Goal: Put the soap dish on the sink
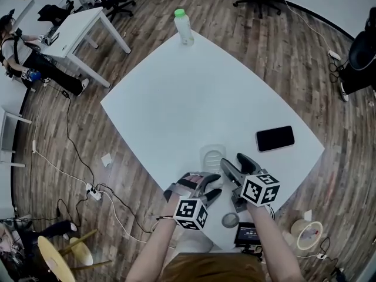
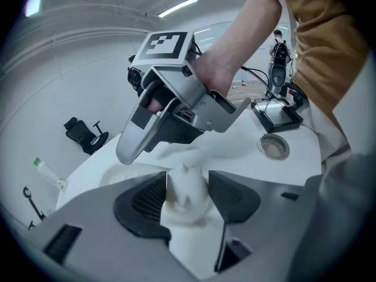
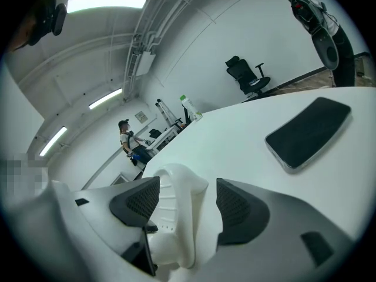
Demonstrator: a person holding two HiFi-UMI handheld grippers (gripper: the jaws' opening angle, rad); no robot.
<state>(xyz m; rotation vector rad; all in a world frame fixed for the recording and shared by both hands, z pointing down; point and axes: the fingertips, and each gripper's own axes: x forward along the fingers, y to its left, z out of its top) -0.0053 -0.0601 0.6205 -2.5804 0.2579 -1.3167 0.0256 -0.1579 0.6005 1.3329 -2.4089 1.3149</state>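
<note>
The white soap dish [image 1: 212,155] lies flat on the white table [image 1: 194,93], just ahead of both grippers. In the right gripper view the ribbed dish [image 3: 176,216] sits between the jaws of my right gripper [image 3: 188,187]; it meets the left pad, and a slit of table shows at the right pad. That right gripper [image 1: 234,162] stands at the dish's near right edge. My left gripper [image 1: 212,187] is beside it, nearer to me. A small white lump [image 2: 187,194] stands between the jaws of the left gripper [image 2: 187,181], almost filling the gap, and I cannot tell what it is.
A green-capped bottle [image 1: 184,27] stands at the table's far corner. A black phone [image 1: 275,138] lies to the right. A round metal ring [image 1: 230,220] and a small black device [image 1: 247,234] sit at the near edge. A person [image 1: 17,51] sits at a desk far left.
</note>
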